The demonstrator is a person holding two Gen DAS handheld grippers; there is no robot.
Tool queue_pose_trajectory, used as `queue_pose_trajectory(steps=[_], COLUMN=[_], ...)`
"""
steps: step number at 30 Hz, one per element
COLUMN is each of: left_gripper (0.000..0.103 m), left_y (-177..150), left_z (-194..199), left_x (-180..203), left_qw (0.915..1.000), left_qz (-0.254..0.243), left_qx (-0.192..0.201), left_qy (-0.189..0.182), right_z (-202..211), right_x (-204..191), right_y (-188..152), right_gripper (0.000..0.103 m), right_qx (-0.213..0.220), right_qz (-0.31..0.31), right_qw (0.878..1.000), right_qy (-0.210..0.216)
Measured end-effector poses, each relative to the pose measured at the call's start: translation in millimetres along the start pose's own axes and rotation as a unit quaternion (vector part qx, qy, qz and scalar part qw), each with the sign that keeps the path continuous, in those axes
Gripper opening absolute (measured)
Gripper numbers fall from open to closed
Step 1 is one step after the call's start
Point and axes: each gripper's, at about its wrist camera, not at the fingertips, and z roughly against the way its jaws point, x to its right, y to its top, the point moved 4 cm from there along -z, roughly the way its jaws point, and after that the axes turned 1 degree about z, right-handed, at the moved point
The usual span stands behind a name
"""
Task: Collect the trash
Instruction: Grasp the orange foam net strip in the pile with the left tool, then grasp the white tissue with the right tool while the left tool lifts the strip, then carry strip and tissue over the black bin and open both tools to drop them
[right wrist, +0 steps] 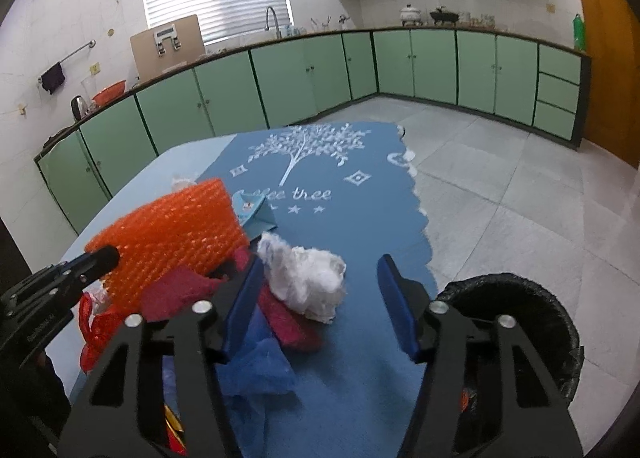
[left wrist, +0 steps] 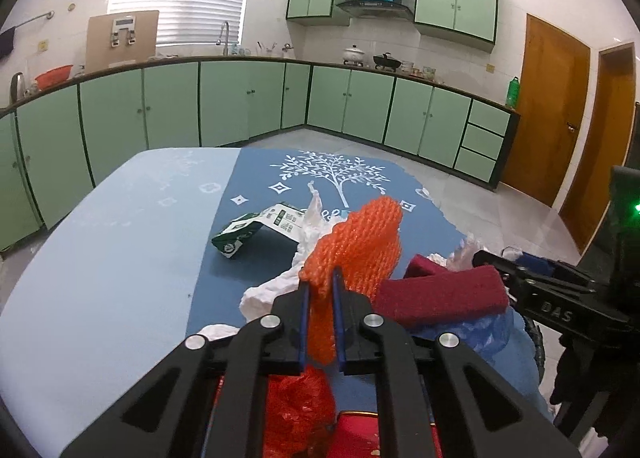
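left gripper (left wrist: 320, 290) clamps an orange foam net (left wrist: 356, 242) above a worktop (left wrist: 100, 258) littered with trash; right gripper (right wrist: 320, 298) hangs open nearby.

left wrist view: at centre frame the blue-padded fingers (left wrist: 303, 322) pinch the net's lower edge, lifting it upright over a crumpled white tissue (left wrist: 272, 290); a flattened green and white carton (left wrist: 260, 228) lies behind at centre left, a maroon scouring pad (left wrist: 440, 298) just right, a red plastic bag (left wrist: 296, 414) at the bottom. right wrist view: fingers (right wrist: 400, 310) stand wide apart at lower centre, with a white tissue wad (right wrist: 308, 278) between them on the blue cloth (right wrist: 352, 358); the net fills the left, a blue plastic bag (right wrist: 260, 374) lies low, and a black-lined bin (right wrist: 520, 322) sits lower right.
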Motion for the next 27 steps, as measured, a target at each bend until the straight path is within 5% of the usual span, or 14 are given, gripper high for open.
queue_pose_trajectory(steps=[4,7,27], left_gripper=[0.01,0.01,0.01], left_y=[0.2,4.1,47.6], left_z=[-0.3,1.1,40.5], left_x=[1.8,3.4,48.8], left_qw=[1.0,1.0,0.9962], left_qz=[-0.007,-0.005,-0.025], left_qx=[-0.001,0.003,0.069], left_qy=[-0.003,-0.005,-0.047], right_z=[-4.5,0.0,81.8], right_x=[-1.4,-6.6,22.8], right_y=[-3.7,-2.9,47.1], right_gripper=[0.019,0.012,0.011], right_qx=[-0.018,-0.01,0.107], right_qz=[0.002,0.018,0.01], right_qw=[0.999,0.999,0.994], right_qy=[0.031,0.034,0.01])
